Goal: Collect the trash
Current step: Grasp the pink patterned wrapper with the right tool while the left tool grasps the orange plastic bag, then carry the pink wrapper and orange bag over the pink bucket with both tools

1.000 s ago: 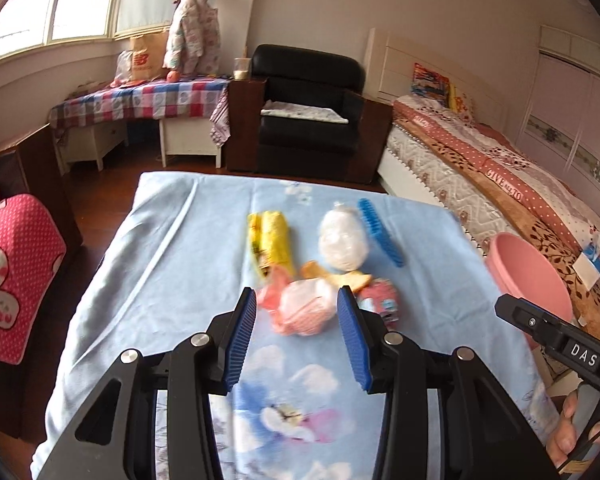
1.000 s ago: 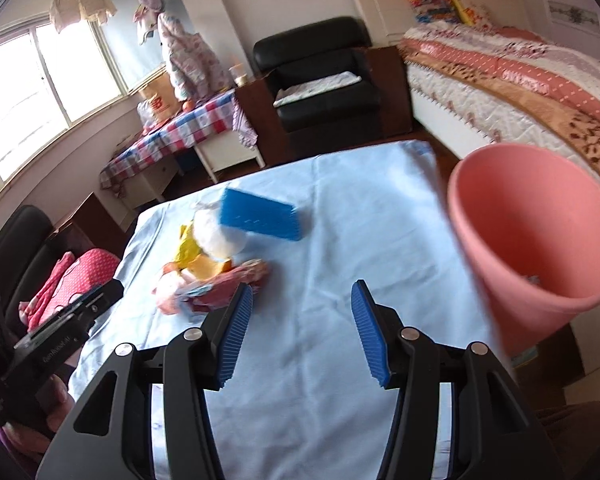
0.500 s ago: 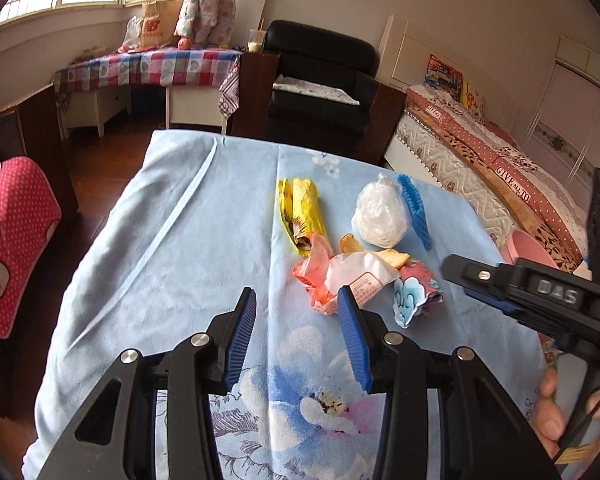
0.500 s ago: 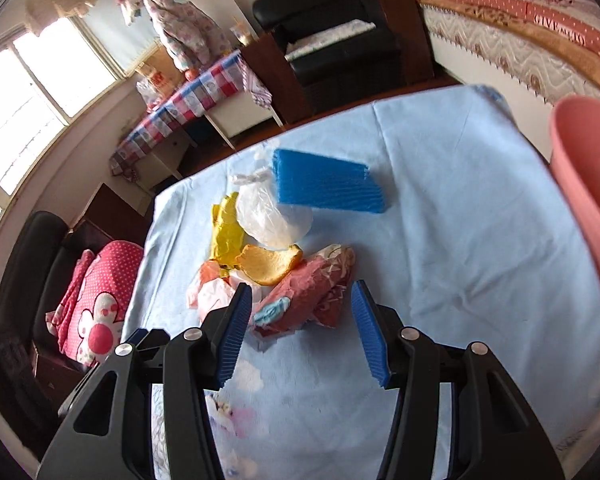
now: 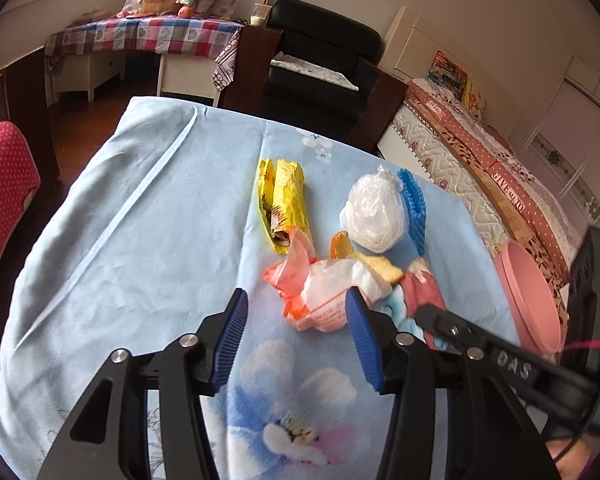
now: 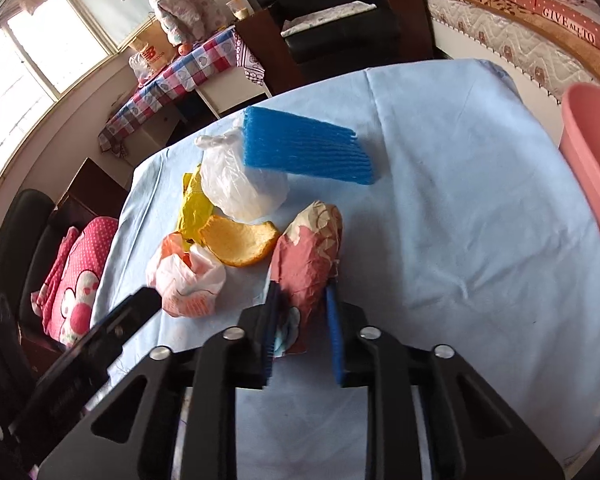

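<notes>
A pile of trash lies on the blue cloth: a yellow wrapper (image 5: pixel 282 200), a white plastic bag (image 5: pixel 374 216), a blue sponge (image 6: pixel 304 152), an orange peel (image 6: pixel 238 240), an orange-and-white bag (image 5: pixel 320 292) and a crumpled pink paper (image 6: pixel 306 256). My right gripper (image 6: pixel 302 312) is shut on the near end of the pink paper. My left gripper (image 5: pixel 296 332) is open, with the orange-and-white bag just beyond its fingertips. A pink bin (image 5: pixel 528 296) stands off the table's right edge; it also shows in the right wrist view (image 6: pixel 596 168).
The table with the blue floral cloth (image 5: pixel 148 220) ends at a floor drop on all sides. A bed (image 5: pixel 512 184) runs along the right. A black armchair (image 5: pixel 320 64) and a checked table (image 5: pixel 140 36) stand behind. A red dotted cushion (image 5: pixel 4 184) is at left.
My right gripper has moved in and closed on the pink paper. My left gripper has moved a little closer to the orange-and-white bag and stays open.
</notes>
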Tool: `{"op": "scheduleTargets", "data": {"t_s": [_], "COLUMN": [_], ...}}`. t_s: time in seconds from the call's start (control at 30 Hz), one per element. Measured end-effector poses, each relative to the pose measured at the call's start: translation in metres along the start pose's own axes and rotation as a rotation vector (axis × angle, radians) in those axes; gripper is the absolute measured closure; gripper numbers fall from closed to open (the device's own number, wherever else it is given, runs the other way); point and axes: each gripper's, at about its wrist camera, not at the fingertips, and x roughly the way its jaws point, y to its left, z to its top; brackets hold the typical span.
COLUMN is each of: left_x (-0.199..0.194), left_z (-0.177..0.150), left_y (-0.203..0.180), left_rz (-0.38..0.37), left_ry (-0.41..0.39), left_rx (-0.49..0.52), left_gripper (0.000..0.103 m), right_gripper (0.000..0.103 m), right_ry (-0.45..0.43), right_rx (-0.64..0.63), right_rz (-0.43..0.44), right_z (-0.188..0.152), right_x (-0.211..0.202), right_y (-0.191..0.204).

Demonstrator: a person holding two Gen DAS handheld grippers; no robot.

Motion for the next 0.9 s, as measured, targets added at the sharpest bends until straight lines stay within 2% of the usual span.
{"op": "scheduleTargets", "data": {"t_s": [0.23, 0.43, 0.6, 0.9], "left_x": [0.018, 0.026, 0.025, 0.009], "left_z": [0.006, 0.005, 0.002, 0.000], "left_y": [-0.008, -0.023, -0.029, -0.034], "left_rz": [-0.001, 0.027, 0.073, 0.099], "left_ry": [0.052, 0.051, 0.026, -0.009], "left_rx": [-0.018, -0.001, 0.027, 0.046], "left_gripper": [0.051, 0.051, 0.063, 0.068], "right_gripper": [0.089, 0.090, 0.090, 0.090], "right_ry": [-0.021, -0.026, -0.039, -0.061], "right_rx": [-0.040, -0.046, -0.054, -0.036], "right_rz": [-0.015, -0.010, -0.013, -0.006], "right_z": [-0.006, -0.008, -0.011, -0.014], "right_x": [-0.014, -0.019, -0.025, -0.038], "right_y": [-0.008, -0.015, -0.019, -0.029]}}
